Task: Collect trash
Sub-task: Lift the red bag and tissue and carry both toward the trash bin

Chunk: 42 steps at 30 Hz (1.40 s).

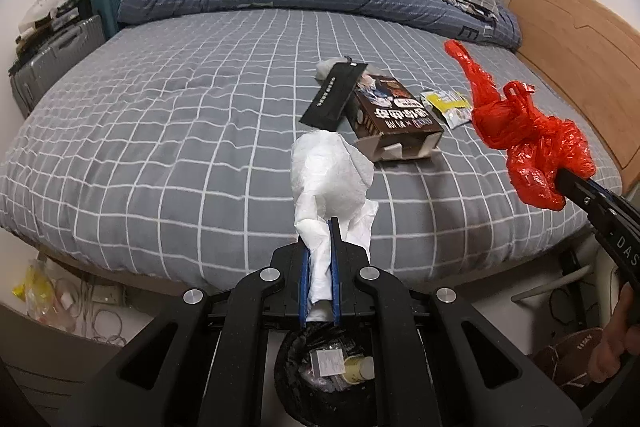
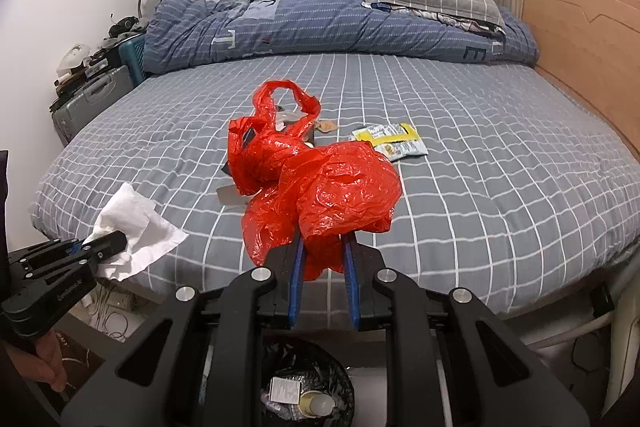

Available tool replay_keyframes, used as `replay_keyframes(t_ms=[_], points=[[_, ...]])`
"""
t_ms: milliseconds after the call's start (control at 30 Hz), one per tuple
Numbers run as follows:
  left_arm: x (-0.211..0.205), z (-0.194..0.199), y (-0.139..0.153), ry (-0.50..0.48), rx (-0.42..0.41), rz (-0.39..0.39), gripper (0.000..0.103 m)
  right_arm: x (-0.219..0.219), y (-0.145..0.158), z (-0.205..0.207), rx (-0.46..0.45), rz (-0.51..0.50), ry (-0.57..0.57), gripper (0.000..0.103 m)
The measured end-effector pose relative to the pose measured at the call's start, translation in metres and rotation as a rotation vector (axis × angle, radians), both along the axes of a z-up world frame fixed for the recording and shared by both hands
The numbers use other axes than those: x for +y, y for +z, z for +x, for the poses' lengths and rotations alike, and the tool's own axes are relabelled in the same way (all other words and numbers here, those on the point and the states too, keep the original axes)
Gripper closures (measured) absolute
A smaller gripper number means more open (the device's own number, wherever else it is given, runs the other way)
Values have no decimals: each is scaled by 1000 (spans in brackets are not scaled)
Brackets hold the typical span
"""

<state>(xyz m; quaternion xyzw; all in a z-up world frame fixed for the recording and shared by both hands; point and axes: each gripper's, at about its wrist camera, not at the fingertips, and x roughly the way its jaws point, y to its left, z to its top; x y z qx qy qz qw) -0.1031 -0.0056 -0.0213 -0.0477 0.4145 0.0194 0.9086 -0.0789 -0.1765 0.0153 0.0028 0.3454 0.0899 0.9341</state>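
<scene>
Now both loads hang over the bin [image 1: 320, 367] — left gripper [image 1: 320, 247] pinching the tissue [image 1: 328, 179], right gripper [image 2: 322, 251] clamped on the red bag [image 2: 320, 183]. Best lower each close to the rim before letting go — light stuff drifts

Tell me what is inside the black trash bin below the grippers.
Inside the black-lined trash bin lie a small white-labelled packet and a pale bottle with a clear cap, among crumpled clear wrapping. The gripper frames cover the bin's sides, so anything there or deeper is hidden.
</scene>
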Motion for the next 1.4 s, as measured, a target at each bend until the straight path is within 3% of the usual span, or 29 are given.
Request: replay_keyframes(t_ms=[767, 1400], points=[[-11, -58, -13, 17, 36, 2, 95, 6, -20, -63, 60, 0, 23, 86], [-18, -108, -27, 13, 124, 13, 95, 9, -38, -119, 151, -29, 43, 86]])
